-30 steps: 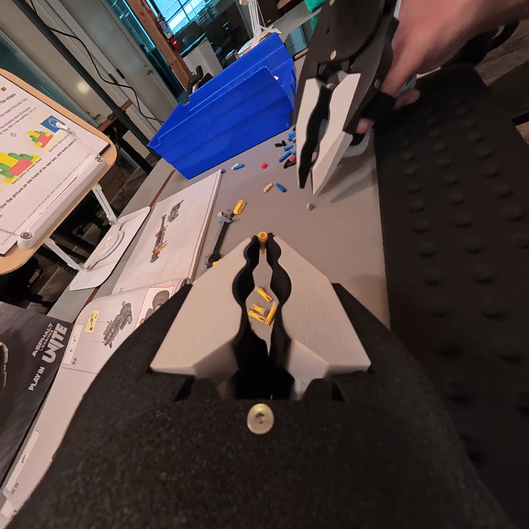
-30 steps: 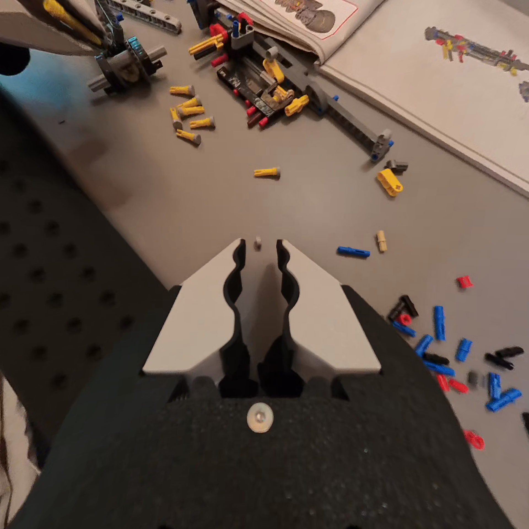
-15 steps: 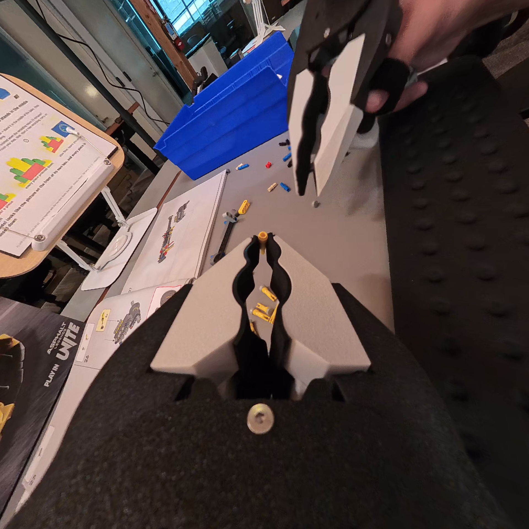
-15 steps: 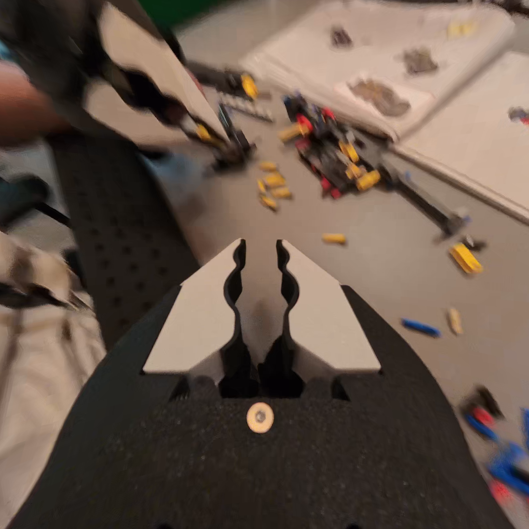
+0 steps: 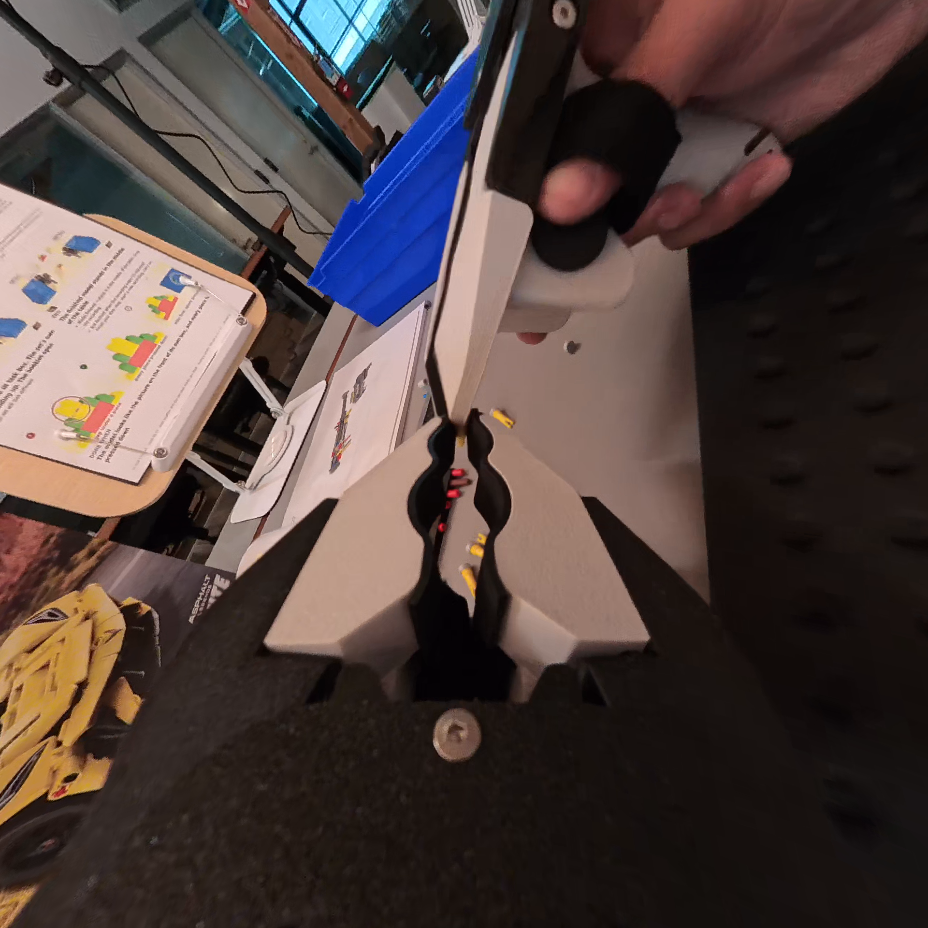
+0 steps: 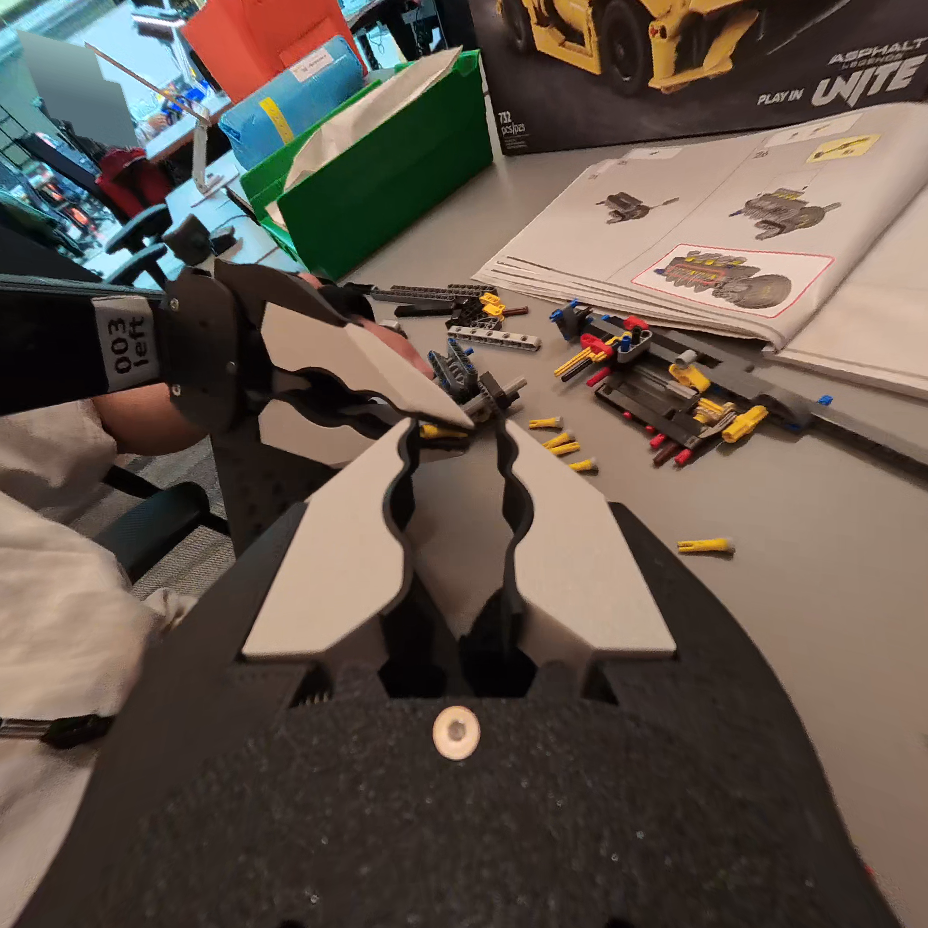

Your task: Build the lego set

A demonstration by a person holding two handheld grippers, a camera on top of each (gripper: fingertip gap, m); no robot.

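Our left gripper has its jaws nearly closed on a yellow pin, pinched right at the tips at centre frame in the left wrist view. In the right wrist view the same left gripper comes in from the left edge, with the yellow pin sticking out between its tips.

Our right gripper is narrowly open with nothing between the jaws. Its left tip sits just beside the pin; we can't tell if it touches. From the left wrist view, the right gripper drops in from the upper centre, tips meeting ours at the pin, with a hand wrapped round its grip at upper right.

On the grey table: the partly built chassis is right of centre in the right wrist view, and a small grey gear assembly lies just behind the gripper tips. Loose yellow pins cluster between the two, and one more pin lies alone at mid right. The open instruction booklet is at upper right, touching the chassis's far side, with the set box behind it. A green bin is at upper centre.

In the left wrist view a blue bin is at upper centre and a clipboard stand with a printed sheet at left.
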